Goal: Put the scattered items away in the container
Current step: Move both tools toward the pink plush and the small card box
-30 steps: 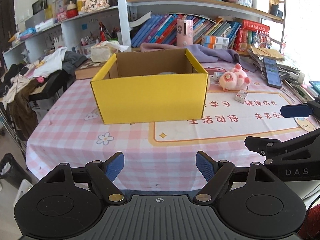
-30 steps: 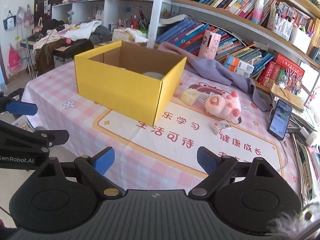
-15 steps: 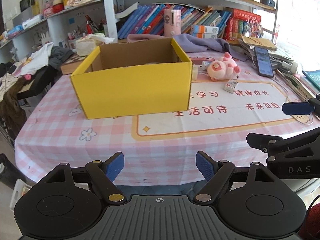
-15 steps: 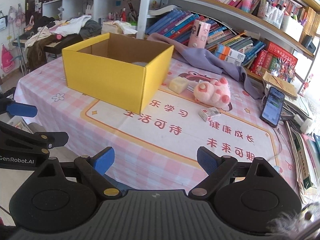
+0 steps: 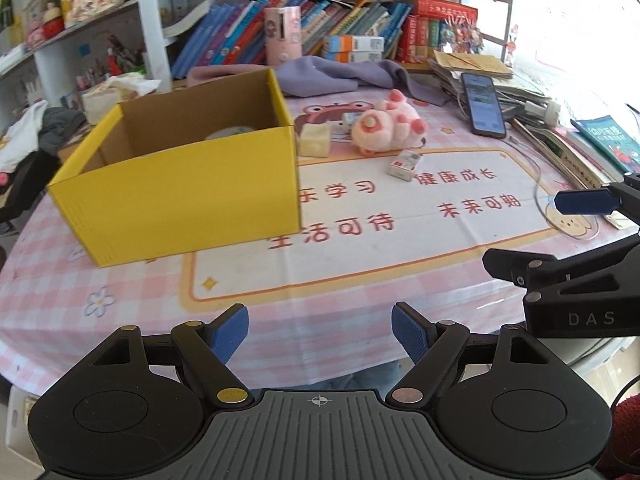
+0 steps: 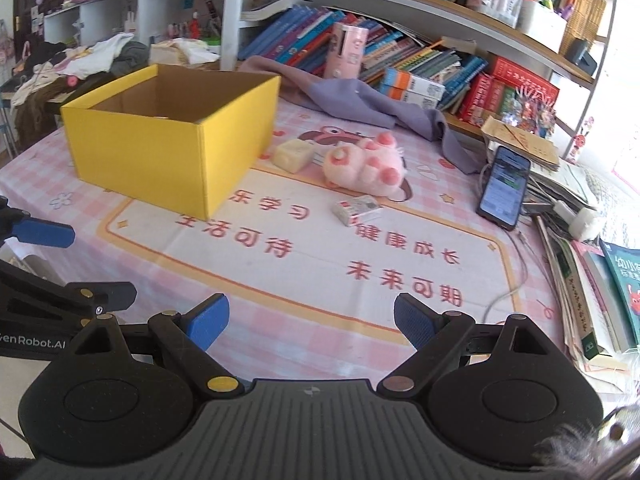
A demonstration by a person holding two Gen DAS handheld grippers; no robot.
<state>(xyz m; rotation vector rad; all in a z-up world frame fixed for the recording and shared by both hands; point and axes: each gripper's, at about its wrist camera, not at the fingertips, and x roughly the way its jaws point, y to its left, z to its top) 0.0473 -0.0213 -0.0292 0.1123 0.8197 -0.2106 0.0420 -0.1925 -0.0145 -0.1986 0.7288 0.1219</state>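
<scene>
Both tools, left tool [image 5: 320, 330] and right tool [image 6: 311, 320], gape wide and empty near the yellow box [image 5: 192, 196]

Daylight floods in from my right and blows out that edge, while the fisheye bends the shelves [image 6: 420, 12] and the picture is slightly soft.

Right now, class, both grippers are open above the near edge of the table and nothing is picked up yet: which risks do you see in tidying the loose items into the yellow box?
1. The pale block sits close beside the yellow box; a finger may catch the wall and shove the box.
2. The small flat carton lies low, so the pads could slide over it.
3. The phone and its cable lie near the pink plush and might get snagged.
</scene>
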